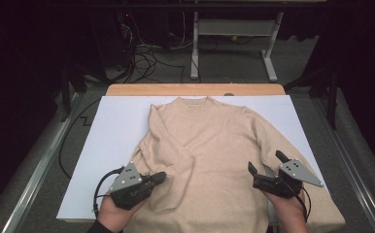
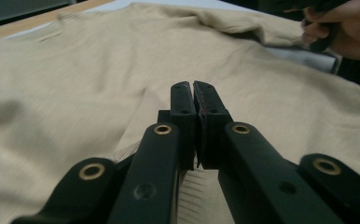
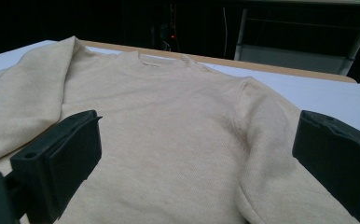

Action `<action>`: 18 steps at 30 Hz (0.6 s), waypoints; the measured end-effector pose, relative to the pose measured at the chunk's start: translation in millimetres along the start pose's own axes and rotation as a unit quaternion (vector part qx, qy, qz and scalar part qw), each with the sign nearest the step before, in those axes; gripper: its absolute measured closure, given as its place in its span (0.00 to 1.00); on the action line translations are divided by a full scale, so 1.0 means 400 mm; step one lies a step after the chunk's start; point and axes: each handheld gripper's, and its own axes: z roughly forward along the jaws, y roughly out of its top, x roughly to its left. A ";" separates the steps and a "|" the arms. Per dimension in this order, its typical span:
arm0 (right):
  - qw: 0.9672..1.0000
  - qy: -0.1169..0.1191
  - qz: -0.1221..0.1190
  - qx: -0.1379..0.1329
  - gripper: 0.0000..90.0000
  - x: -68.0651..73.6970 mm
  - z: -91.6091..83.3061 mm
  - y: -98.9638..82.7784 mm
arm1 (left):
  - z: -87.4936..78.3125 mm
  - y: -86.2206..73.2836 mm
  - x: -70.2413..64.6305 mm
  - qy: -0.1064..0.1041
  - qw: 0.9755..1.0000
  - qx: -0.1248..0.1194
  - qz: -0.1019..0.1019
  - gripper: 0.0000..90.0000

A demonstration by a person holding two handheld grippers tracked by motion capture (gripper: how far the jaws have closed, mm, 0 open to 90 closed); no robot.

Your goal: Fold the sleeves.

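Note:
A beige sweater (image 1: 214, 145) lies flat on the white board (image 1: 112, 131), collar at the far side. Its left sleeve (image 1: 173, 145) is folded in across the body. My left gripper (image 1: 162, 177) sits at the sweater's lower left, jaws shut, with the sleeve's ribbed cuff (image 2: 192, 189) caught between them. In the left gripper view the gripper (image 2: 194, 93) points across the sweater's chest (image 2: 99, 84). My right gripper (image 1: 266, 162) hovers open over the lower right of the sweater, by the right sleeve (image 3: 262, 140). In the right gripper view nothing lies between the wide jaws of the gripper (image 3: 197, 140).
The board rests on a wooden table (image 1: 195, 89) with metal rails at both sides. Beyond it stand a white desk frame (image 1: 234, 29) and loose cables (image 1: 146, 58) on the floor. The person's other hand (image 2: 341, 32) appears far right in the left gripper view.

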 end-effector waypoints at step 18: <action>1.000 -0.001 0.000 -0.001 0.02 -0.005 -0.002 -0.001 | 0.167 0.117 -0.125 -0.091 0.995 0.001 0.047 0.95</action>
